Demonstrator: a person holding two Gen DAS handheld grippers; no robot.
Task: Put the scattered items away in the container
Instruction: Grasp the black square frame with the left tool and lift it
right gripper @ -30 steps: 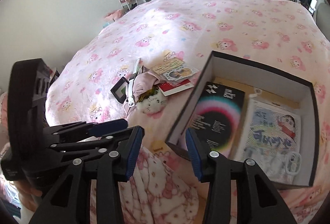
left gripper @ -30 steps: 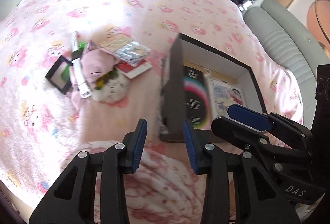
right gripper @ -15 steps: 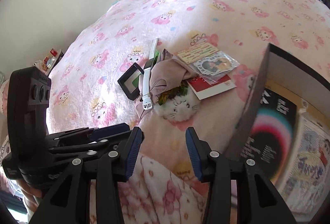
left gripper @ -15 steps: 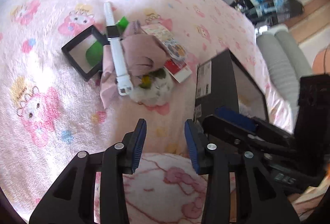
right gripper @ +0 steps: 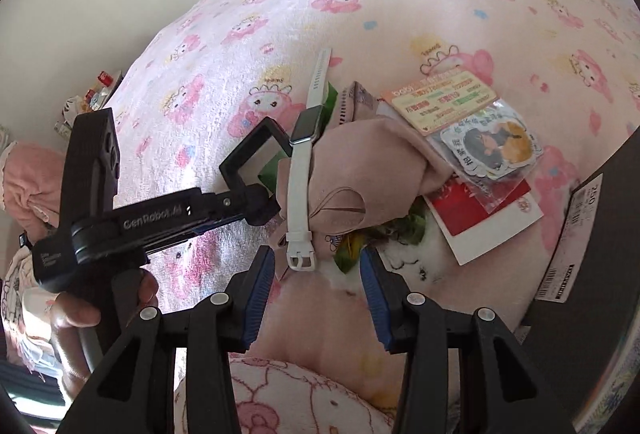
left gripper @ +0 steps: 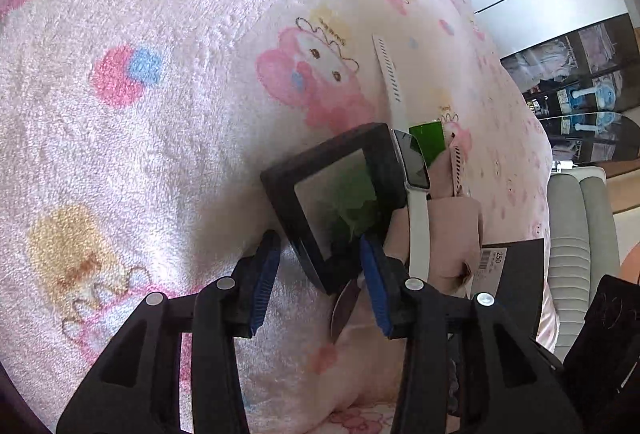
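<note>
A pile lies on the pink blanket: a black square frame case [left gripper: 336, 194] with green inside, a white watch [right gripper: 300, 174] draped over a pink pouch [right gripper: 360, 170], a white plush cat [right gripper: 404, 266], cards [right gripper: 444, 94] and a red-white card [right gripper: 480, 218]. My left gripper [left gripper: 318, 274] is open, and the frame case's near corner sits between its jaws; the right wrist view shows it [right gripper: 260, 210] at that same corner. My right gripper [right gripper: 316, 274] hangs open just above the watch buckle [right gripper: 300, 258] and the plush. The black box [right gripper: 600, 234] stands at the right edge.
A fluffy pink cartoon-print blanket [left gripper: 160, 114] covers the bed. A person's hand [right gripper: 80, 310] holds the left gripper's handle. A grey padded chair [left gripper: 576, 234] stands beyond the bed's right side. A white wall and cluttered shelves lie at the far left.
Both grippers have come down and left, away from the box and onto the pile. The left one rolled and now straddles the frame case's corner. The box has slid to the views' right edge.
</note>
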